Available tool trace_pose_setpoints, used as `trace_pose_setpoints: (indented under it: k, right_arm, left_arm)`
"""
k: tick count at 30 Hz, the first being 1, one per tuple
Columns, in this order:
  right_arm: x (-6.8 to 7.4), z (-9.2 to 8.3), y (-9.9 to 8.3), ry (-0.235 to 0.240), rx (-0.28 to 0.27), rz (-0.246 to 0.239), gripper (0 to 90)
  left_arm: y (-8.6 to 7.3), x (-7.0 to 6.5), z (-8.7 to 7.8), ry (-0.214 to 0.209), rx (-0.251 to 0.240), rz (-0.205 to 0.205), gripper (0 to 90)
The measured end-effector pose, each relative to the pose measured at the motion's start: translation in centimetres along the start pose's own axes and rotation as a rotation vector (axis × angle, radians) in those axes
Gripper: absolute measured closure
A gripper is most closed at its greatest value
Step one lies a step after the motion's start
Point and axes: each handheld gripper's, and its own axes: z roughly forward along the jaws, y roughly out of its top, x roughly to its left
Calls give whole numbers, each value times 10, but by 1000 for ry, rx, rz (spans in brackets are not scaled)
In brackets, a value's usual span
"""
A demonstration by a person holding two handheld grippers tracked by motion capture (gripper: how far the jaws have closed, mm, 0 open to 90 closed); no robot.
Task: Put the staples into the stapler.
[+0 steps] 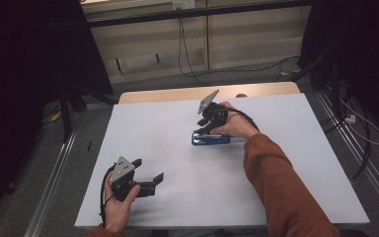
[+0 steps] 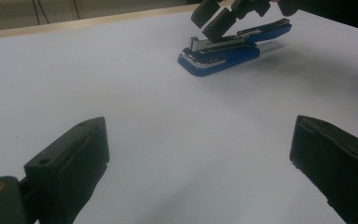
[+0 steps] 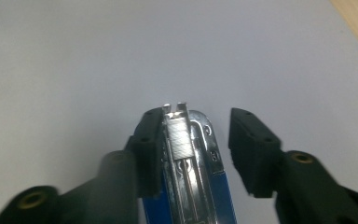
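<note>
The blue stapler [image 1: 210,139] lies mid-tabletop [image 1: 296,197], between the right gripper's [image 3: 196,144] released jaws, one pad beside its metal magazine, apparently for steadying. The left gripper [image 1: 150,178] waits nearer the person, jaws wide, grasping nothing.

White table [image 1: 177,197], grey floor [image 1: 24,207]

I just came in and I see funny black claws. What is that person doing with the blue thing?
A person sits at a white table with a gripper in each hand. The right gripper is over a blue stapler that lies on the table with its metal staple track showing. Its jaws stand apart, one close against the stapler's side and the other clear of it, so it is not squeezing. The left gripper waits open near the person, holding nothing.
</note>
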Motion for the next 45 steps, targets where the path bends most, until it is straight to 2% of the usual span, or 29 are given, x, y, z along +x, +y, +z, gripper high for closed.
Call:
trace_pose_setpoints:
  k: [2, 4, 6, 9, 14, 16, 19, 21, 28, 33, 37, 45]
  right_arm:
    - [0, -1, -1, -9, -8, 15, 530]
    - [0, -1, -2, -21, -19, 42, 452]
    - [0, -2, -4, -34, -36, 70, 419]
    - [1, -3, -8, -43, -46, 83, 395]
    - [6, -4, -14, -82, -73, 133, 237]
    - [6, -6, -15, -94, -77, 151, 201]
    - [8, -9, -19, -113, -93, 169, 181]
    - [10, -11, -22, -154, -122, 197, 147]
    - [11, -21, -32, -221, -176, 284, 87]
    - [14, -28, -39, -231, -227, 353, 62]
    - [17, -32, -43, -258, -242, 372, 56]
    - [29, -43, -48, -302, -286, 371, 54]
  left_arm:
    - [0, 0, 0, 0, 0, 0, 48]
    - [0, 0, 0, 1, 1, -2, 48]
    - [0, 0, 0, 1, 2, -2, 48]
    - [0, 0, 0, -1, 0, -4, 48]
    - [0, 0, 0, 0, 2, -3, 48]
    - [0, 0, 0, 1, 3, -3, 48]
    - [0, 0, 0, 4, 2, -5, 48]
    - [0, 0, 0, 6, 1, -7, 48]
    - [0, 0, 0, 4, 0, -9, 48]
    - [0, 0, 0, 9, 0, -7, 47]
    - [0, 0, 0, 12, 3, -6, 48]
    - [0, 0, 0, 11, 3, -9, 47]
